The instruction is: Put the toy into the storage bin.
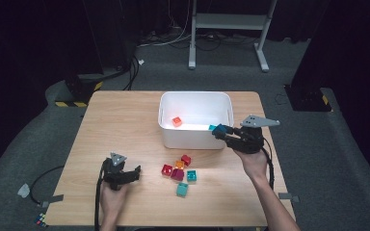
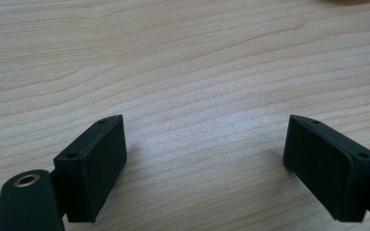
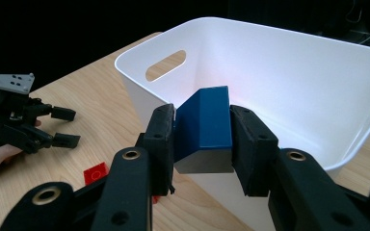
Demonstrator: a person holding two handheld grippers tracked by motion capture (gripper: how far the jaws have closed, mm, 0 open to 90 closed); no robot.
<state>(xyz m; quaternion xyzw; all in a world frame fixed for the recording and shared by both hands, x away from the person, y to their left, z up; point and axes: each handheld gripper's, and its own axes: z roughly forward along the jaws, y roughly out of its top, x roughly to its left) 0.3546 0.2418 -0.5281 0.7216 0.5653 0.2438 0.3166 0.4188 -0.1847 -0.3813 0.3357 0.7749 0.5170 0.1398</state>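
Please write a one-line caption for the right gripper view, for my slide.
Right hand-held gripper holds a blue block at the rim of the white bin.

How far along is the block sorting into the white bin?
Done: one orange block lies in the white bin. In hand: the right gripper is shut on a blue block at the bin's rim. Left: six blocks on the table. The left gripper is open and holds nothing.
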